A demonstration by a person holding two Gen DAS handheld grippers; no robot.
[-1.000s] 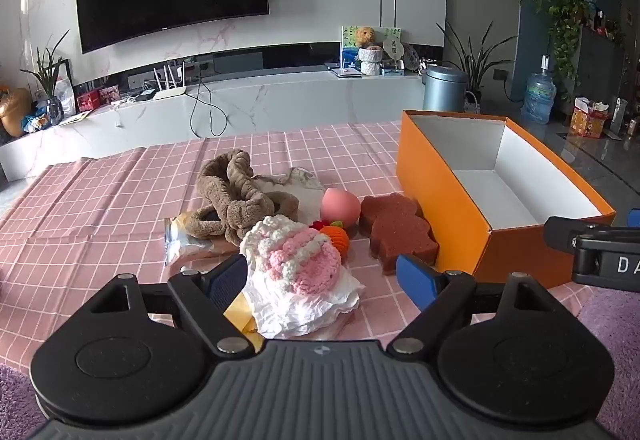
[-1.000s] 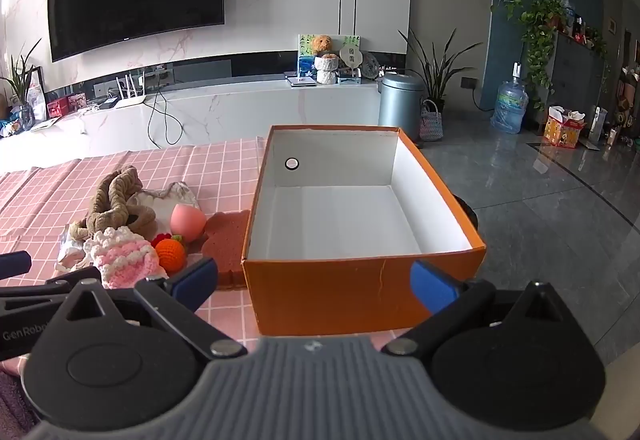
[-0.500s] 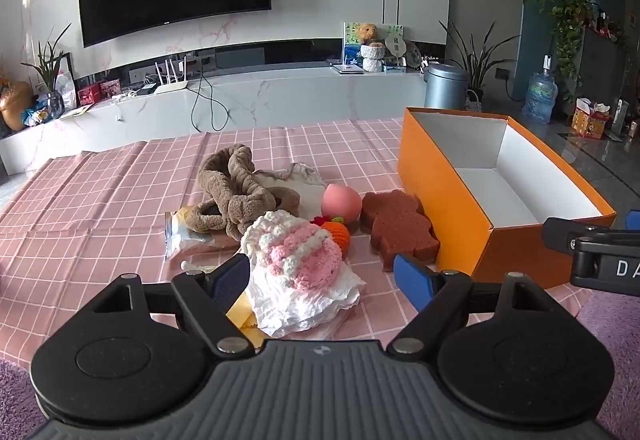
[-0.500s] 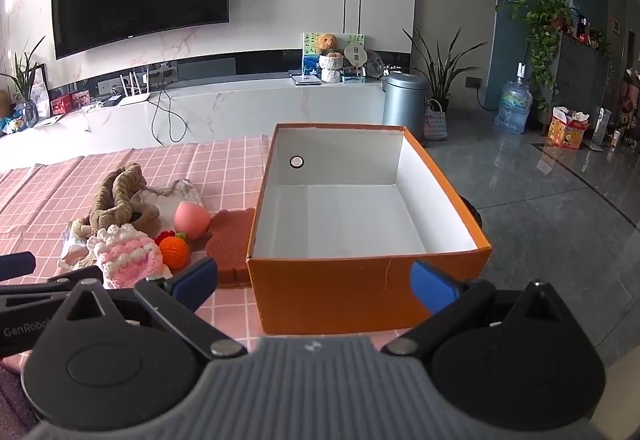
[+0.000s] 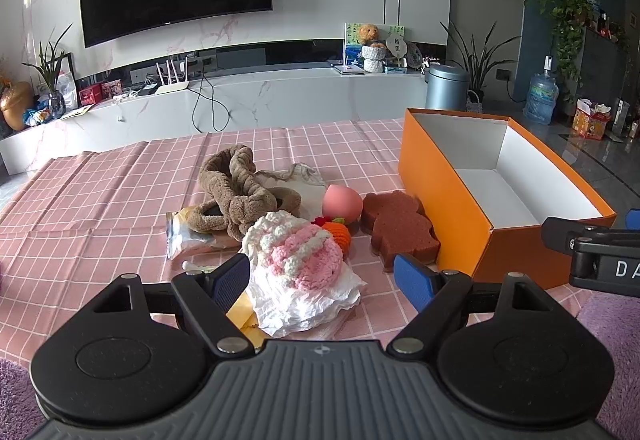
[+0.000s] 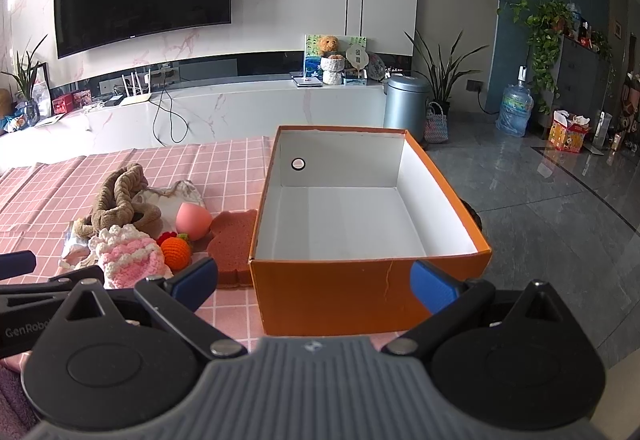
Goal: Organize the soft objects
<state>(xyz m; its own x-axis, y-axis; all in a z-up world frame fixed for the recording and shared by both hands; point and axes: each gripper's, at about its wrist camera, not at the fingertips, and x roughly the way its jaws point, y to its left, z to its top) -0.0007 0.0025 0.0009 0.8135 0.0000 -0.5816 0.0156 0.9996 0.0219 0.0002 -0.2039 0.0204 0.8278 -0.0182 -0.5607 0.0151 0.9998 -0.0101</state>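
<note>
A pile of soft things lies on the pink checked tablecloth [image 5: 100, 192]: a brown plush headband [image 5: 236, 192], a pink and white crocheted piece [image 5: 298, 252] on crumpled white paper [image 5: 308, 304], a pink egg-shaped sponge [image 5: 342, 202], a small orange crocheted fruit [image 5: 338, 234] and a brown bear-shaped sponge [image 5: 400, 226]. To their right stands an orange box [image 6: 372, 280], open with nothing inside. My left gripper [image 5: 322, 282] is open, just in front of the crocheted piece. My right gripper [image 6: 314, 282] is open, facing the box's near wall.
A clear snack wrapper [image 5: 184, 236] lies under the headband, and a yellow packet [image 5: 242, 314] under the white paper. A purple rug [image 5: 608, 320] lies below the table's near edge. Beyond the table are a white TV bench [image 5: 280, 92] and a grey bin [image 6: 406, 106].
Both cameras have drifted slightly, so the pile and the box sit a little differently in view. Both grippers stay open and nothing on the table has moved.
</note>
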